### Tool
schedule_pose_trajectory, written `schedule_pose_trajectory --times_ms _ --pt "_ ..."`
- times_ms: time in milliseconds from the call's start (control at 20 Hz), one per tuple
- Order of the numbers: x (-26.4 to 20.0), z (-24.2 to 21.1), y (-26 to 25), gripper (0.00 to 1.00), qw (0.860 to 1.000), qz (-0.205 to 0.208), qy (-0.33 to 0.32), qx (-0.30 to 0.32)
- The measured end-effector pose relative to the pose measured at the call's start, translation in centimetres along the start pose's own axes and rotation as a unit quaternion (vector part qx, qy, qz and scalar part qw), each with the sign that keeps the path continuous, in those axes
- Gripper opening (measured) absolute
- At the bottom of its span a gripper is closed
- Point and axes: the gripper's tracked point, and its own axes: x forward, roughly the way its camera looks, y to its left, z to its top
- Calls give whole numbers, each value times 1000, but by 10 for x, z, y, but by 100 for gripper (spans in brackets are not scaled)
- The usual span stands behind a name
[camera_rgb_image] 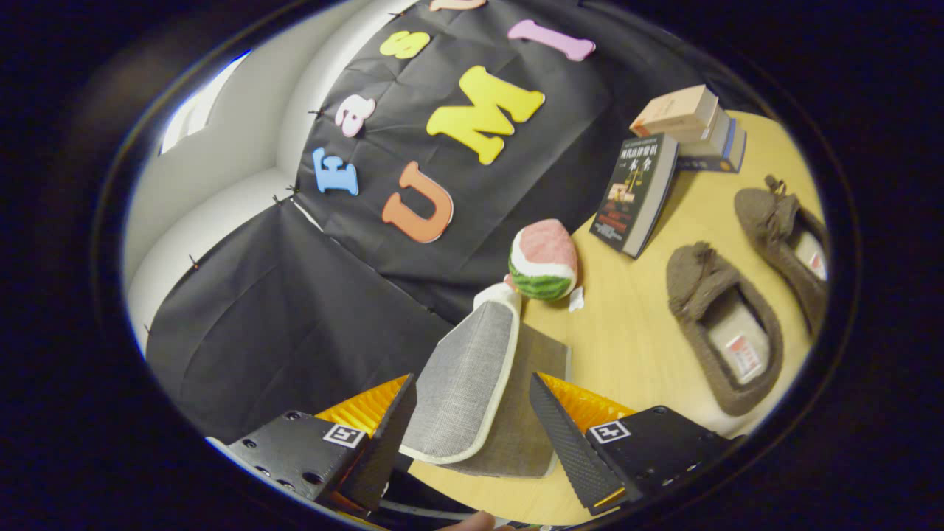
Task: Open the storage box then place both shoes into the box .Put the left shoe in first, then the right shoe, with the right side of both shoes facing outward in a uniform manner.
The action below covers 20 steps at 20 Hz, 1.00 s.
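The storage box's grey fabric lid [464, 376], edged in white, stands raised between my fingers, and its white pull tab [498, 295] points away from me. A darker grey panel of the box [521, 435] lies under it on the table. My gripper [472, 380] is open. One finger [383, 435] sits against the lid's edge, while the other [568, 442] stands clear of it. Two brown knitted shoes lie beyond and to the right on the wooden table: the nearer shoe [719, 324] and the farther shoe [782, 236], both with their openings up.
A watermelon-slice toy [543, 259] sits just past the lid by the black cloth wall. A dark book [634, 195] leans against a stack of books [693, 125] at the table's far end. Bare tabletop [627, 324] lies between the box and the shoes.
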Motion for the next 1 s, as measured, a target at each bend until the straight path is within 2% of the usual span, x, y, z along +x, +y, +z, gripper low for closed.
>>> schedule_pose_trajectory --times_ms 250,500,750,900,950,1000 --pt "50 0 5 89 992 51 89 73" --pt "69 1 -19 89 981 44 131 133" --pt "84 -4 -14 88 970 63 162 172" --pt "84 -6 -13 58 964 69 178 187" --pt "86 -4 -11 58 962 72 184 190" --pt "81 -5 -9 46 961 76 189 189"
